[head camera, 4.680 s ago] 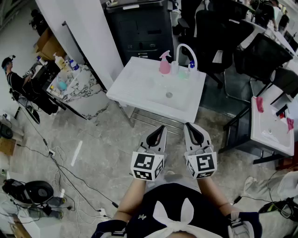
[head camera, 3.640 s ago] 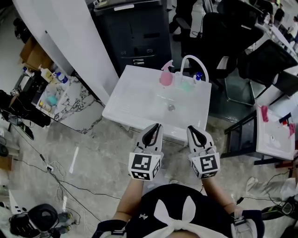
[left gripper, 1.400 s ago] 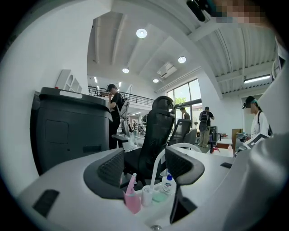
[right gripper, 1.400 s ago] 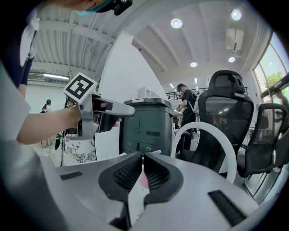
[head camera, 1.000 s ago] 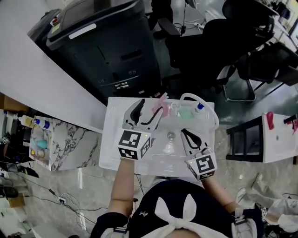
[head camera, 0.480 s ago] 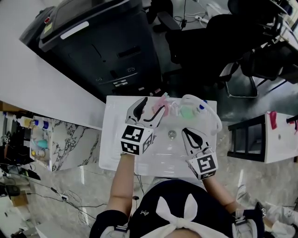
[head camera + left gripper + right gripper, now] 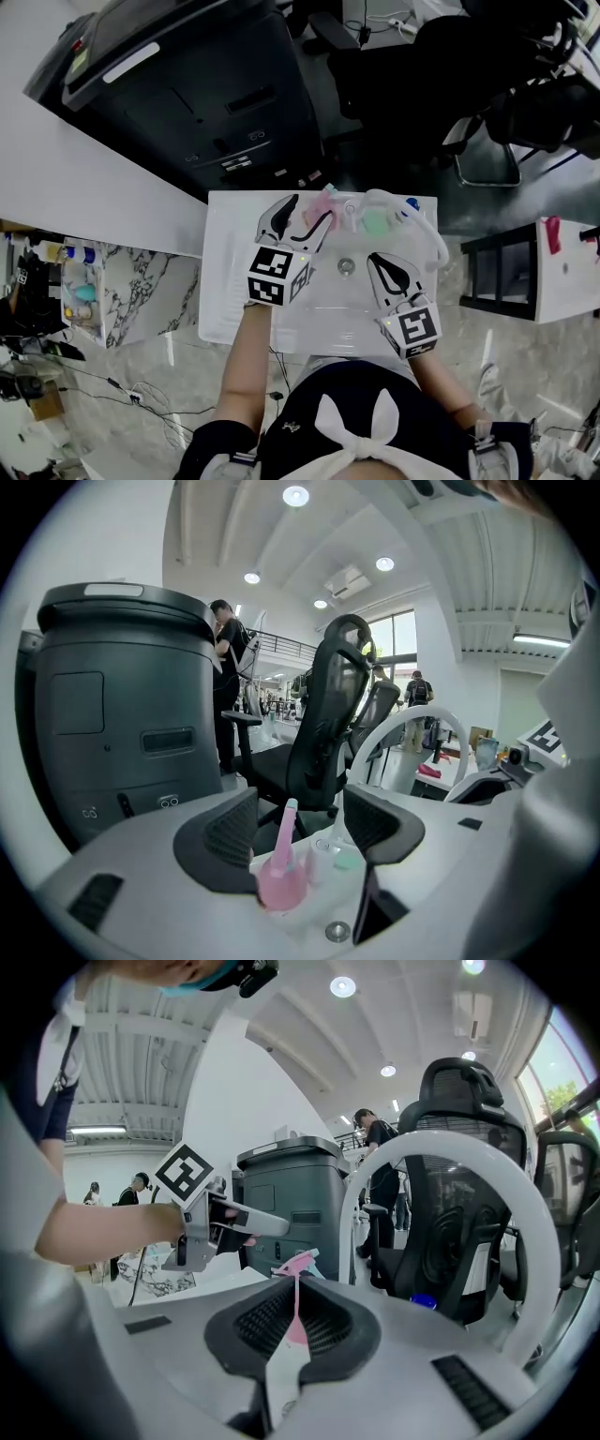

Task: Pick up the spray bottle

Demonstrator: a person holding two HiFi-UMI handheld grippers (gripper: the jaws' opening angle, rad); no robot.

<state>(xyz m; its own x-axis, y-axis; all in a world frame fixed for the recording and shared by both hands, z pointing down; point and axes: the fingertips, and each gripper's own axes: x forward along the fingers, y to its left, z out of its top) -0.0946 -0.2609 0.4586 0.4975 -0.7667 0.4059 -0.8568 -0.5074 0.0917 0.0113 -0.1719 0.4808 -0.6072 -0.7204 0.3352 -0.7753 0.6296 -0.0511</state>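
The pink spray bottle (image 7: 324, 198) stands at the back of the white sink (image 7: 225, 281), left of the arched faucet (image 7: 417, 214). My left gripper (image 7: 307, 210) is open, with one jaw on each side of the bottle. In the left gripper view the spray bottle (image 7: 281, 881) sits low between the spread jaws of my left gripper (image 7: 302, 829), near the left one. My right gripper (image 7: 384, 266) is shut and empty, over the basin near the drain (image 7: 346, 266). In the right gripper view, the bottle's nozzle (image 7: 298, 1263) shows above my right gripper (image 7: 292, 1314).
A small white bottle (image 7: 322, 858), a green thing (image 7: 375, 223) and a blue cap (image 7: 406, 203) stand by the faucet. A black cabinet (image 7: 216, 94) and office chairs (image 7: 422, 84) are behind the sink. A marble shelf (image 7: 89, 291) is left, another white table (image 7: 562, 272) right.
Both grippers came from over the floor to over the sink. The left gripper reached forward until its open jaws came around the pink bottle. In the last half second little moved.
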